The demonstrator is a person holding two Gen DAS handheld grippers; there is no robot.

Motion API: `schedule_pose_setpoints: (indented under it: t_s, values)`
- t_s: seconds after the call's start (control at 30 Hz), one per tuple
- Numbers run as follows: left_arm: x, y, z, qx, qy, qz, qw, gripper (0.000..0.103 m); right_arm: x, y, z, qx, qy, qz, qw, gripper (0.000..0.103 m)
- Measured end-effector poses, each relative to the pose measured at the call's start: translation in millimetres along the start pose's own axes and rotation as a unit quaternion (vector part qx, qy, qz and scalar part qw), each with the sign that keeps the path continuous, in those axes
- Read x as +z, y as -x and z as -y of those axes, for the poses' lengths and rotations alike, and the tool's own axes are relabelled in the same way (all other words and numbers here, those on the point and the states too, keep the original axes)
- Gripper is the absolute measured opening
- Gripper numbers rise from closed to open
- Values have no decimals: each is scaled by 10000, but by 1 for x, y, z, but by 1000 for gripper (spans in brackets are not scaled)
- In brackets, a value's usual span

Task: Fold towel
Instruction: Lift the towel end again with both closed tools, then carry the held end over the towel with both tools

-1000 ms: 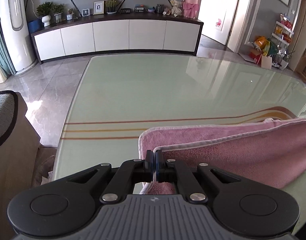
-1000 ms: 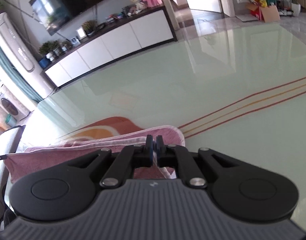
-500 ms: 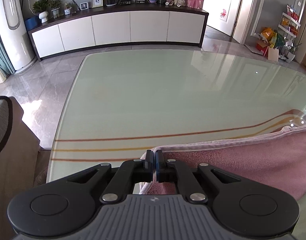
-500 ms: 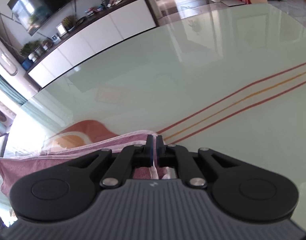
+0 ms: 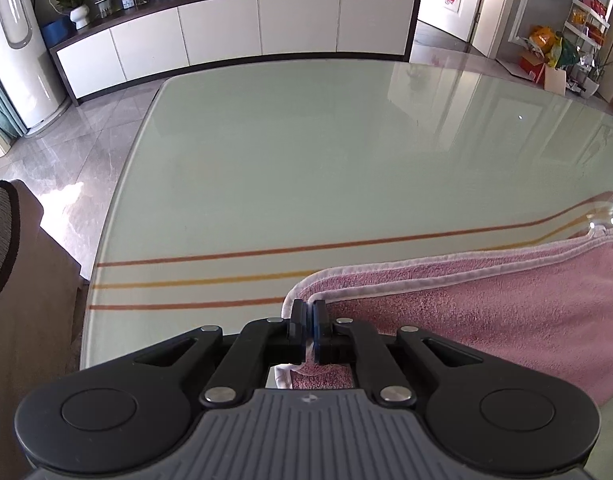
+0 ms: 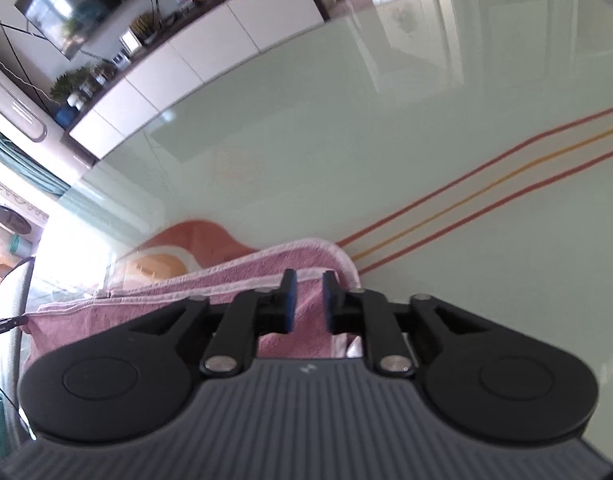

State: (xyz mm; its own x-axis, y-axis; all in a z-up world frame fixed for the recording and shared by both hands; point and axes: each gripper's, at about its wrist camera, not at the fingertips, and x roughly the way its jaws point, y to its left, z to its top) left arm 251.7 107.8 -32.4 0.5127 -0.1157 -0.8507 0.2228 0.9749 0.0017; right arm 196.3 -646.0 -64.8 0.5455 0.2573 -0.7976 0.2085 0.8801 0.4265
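Left wrist view: The left gripper (image 5: 308, 312) has its jaws pressed together on the near left corner of the towel (image 5: 486, 312). A strip of pink cloth shows between the fingers (image 5: 296, 320), and more of it hangs below them. The towel is pink with a pale hem. It lies doubled on the table (image 5: 306, 160), two hemmed edges running side by side toward the right of the view. The table has a pale green glass top with three thin stripes (image 5: 226, 278), two red and one orange, passing just beyond the towel's far edge. A white cabinet (image 5: 242, 40) stands against the far wall. A chair (image 5: 10, 260) stands at the table's left edge.

Right wrist view: The right gripper (image 6: 308, 298) has its jaws spread, with a clear gap between the blue-faced fingers (image 6: 288, 300). The towel (image 6: 186, 296) shows through that gap, at its right corner; whether the pads touch the cloth cannot be told. The towel extends left from the gripper in layered folds along the near part of the table (image 6: 346, 120). The stripes (image 6: 486, 180) run from the towel's corner toward the upper right. A red-and-orange printed patch (image 6: 198, 236) on the table lies just beyond the towel. The cabinet (image 6: 210, 52) appears at upper left, with a television (image 6: 62, 0) above it.
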Motion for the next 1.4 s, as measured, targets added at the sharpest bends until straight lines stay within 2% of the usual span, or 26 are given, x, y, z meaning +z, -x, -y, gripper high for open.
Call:
schedule_pose_setpoints:
  t_s: [0.07, 0.1, 0.5, 0.53, 0.63, 0.73, 0.9, 1.1, 1.27, 1.4]
  values:
    - [-1, -1, 0, -1, -10, -1, 10000, 4, 0, -2, -3, -72, 22, -61, 10000, 26]
    - [-1, -1, -1, -6, -9, -3, 10000, 4, 0, -3, -4, -148, 15, -83, 9999, 27]
    - [-3, -6, 2, -9, -44, -43, 10000, 4, 5, -12, -7, -439, 15, -243, 9987, 28]
    - [-3, -7, 3, -6, -47, -47, 10000, 4, 5, -12, -7, -454, 31, -252, 9986, 26]
    - [-1, -7, 3, -4, -48, -45, 10000, 4, 11, -15, -7, -453, 120, -279, 9985, 11]
    - [0, -8, 4, 13, -76, -47, 10000, 4, 11, -13, -12, -515, 301, -253, 9979, 7]
    - [0, -4, 4, -8, -56, 34, 10000, 4, 12, 0, -18, -418, 437, -14, 9982, 6]
    - [3, 5, 3, -19, 37, 304, 9995, 4, 19, 8, -21, -308, 412, 238, 9984, 6]
    - [0, -4, 0, 9, 197, 248, 9995, 4, 15, -13, -10, -685, 295, 64, 9972, 4]
    - [-6, -14, 5, 60, 136, 114, 9998, 4, 11, -14, -2, -505, 161, 25, 9986, 4]
